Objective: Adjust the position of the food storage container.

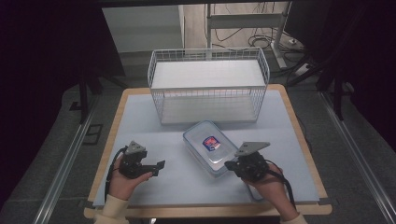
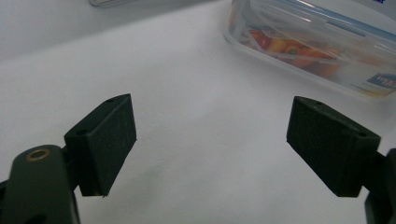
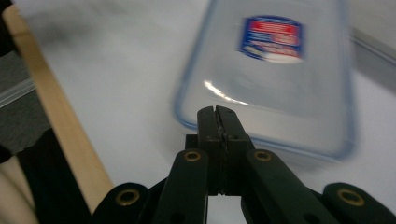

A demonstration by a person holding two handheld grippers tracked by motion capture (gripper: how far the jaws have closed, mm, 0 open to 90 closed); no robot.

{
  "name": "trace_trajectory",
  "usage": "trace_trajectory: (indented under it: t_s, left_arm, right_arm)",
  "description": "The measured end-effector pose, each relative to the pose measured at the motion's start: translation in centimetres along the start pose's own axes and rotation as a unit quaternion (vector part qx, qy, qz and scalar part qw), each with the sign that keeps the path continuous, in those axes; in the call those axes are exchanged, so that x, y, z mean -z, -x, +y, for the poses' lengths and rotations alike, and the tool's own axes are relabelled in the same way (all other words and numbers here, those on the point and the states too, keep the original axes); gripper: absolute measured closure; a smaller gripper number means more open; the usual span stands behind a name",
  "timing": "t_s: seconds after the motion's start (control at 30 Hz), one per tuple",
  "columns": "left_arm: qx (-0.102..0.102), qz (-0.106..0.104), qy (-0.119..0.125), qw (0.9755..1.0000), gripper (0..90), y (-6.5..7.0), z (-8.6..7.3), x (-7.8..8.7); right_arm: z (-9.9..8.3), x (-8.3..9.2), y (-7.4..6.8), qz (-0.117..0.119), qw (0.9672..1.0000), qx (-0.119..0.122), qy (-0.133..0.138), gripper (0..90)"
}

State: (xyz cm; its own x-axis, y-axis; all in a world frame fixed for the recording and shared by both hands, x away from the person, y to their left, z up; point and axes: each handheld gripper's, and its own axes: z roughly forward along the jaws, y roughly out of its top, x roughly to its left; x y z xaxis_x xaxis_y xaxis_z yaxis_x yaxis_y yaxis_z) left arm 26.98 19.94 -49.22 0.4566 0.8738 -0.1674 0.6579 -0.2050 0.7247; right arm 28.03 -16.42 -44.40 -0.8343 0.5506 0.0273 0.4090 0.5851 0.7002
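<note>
Both hands come in at the near edge of the table, one gripper in each. Between them, a little farther off, lies a clear lidded box with a red and blue label. Behind it, at the far side, stands a white wire basket.

Seen from above, the box lies on a slant: its long axis runs from far left to near right, so its near end points at the right gripper. That gripper's jaws are pressed together with nothing between them, and their tips sit just off the box's near rim; in the right gripper view the lid stretches away straight ahead of them. Whether they touch the rim I cannot tell.

The left gripper stands well apart on the left, jaws spread wide and empty, the box up and to the right in its own view, with orange food inside.

By my reading the right hand is much the nearer, meeting the box end-on along its length.
</note>
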Motion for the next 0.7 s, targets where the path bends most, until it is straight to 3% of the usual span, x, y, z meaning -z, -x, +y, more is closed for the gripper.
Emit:
trace_trajectory:
  t_s: [0.07, 0.13, 0.3, 0.33, 0.5, 0.7]
  left_arm:
    - [0.000, 0.001, -0.001, 1.0000, 16.0, 0.0, 0.0, -0.1]
    - [0.000, 0.001, -0.001, 1.0000, 15.9, 0.0, 0.0, -0.1]
    - [-0.001, 0.002, -0.005, 1.0000, 15.9, 0.1, -0.1, -0.3]
    - [-0.001, 0.003, -0.007, 1.0000, 15.9, 0.1, -0.1, -0.4]
    - [0.000, 0.004, -0.008, 1.0000, 15.9, 0.0, -0.2, -0.4]
    - [0.001, 0.006, -0.008, 0.9999, 16.0, 0.0, -0.3, -0.4]
  right_arm:
    - [0.6, -1.3, -1.6, 0.018, 0.9997, 0.015, -0.011, 89.9]
    - [0.7, -1.7, -2.0, 0.022, 0.9994, 0.021, -0.014, 89.9]
    - [1.0, -4.9, -4.0, 0.043, 0.9967, 0.046, -0.052, 89.9]
    - [1.0, -5.9, -4.5, 0.038, 0.9959, 0.052, -0.063, 90.0]
    - [1.0, -7.0, -4.7, 0.024, 0.9954, 0.057, -0.073, 90.0]
    - [0.8, -7.1, -4.3, -0.004, 0.9956, 0.055, -0.075, 90.0]
